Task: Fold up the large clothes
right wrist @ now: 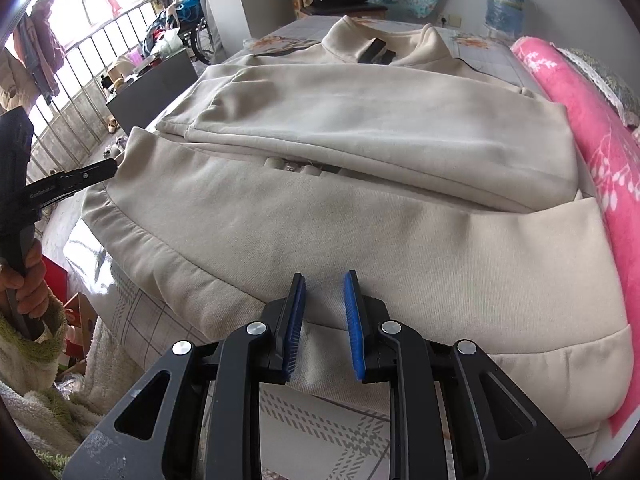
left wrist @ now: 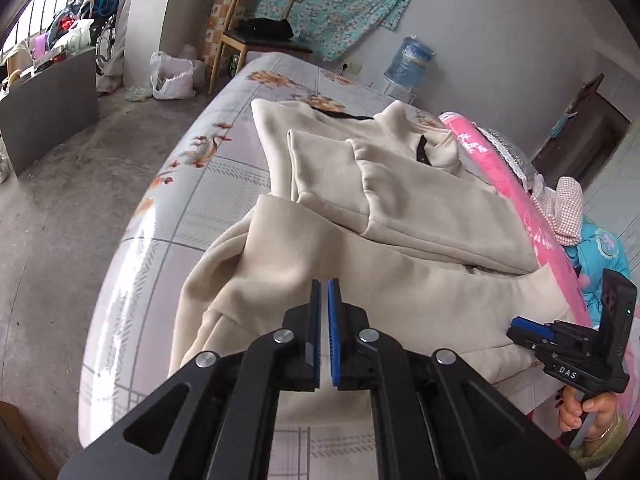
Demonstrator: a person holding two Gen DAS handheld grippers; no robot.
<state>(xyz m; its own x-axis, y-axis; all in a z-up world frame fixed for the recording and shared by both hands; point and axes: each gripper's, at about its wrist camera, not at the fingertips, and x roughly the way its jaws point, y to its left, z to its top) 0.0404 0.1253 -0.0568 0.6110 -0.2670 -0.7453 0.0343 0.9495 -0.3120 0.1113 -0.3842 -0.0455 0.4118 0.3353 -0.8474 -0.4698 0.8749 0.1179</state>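
I see a big cream fleece jacket (right wrist: 320, 208) lying flat on the bed (left wrist: 168, 208), sleeves folded across its chest, soft and thick, ribbed at the hem. My left tool (left wrist: 324, 336) is clenched with nothing between its blue pads, angled down over the jacket's left edge. My right tool (right wrist: 324, 328) is partly open astride the ribbed hem; I cannot tell if it pinches the cloth. A rolled pink blanket (right wrist: 580, 120) lies alongside.
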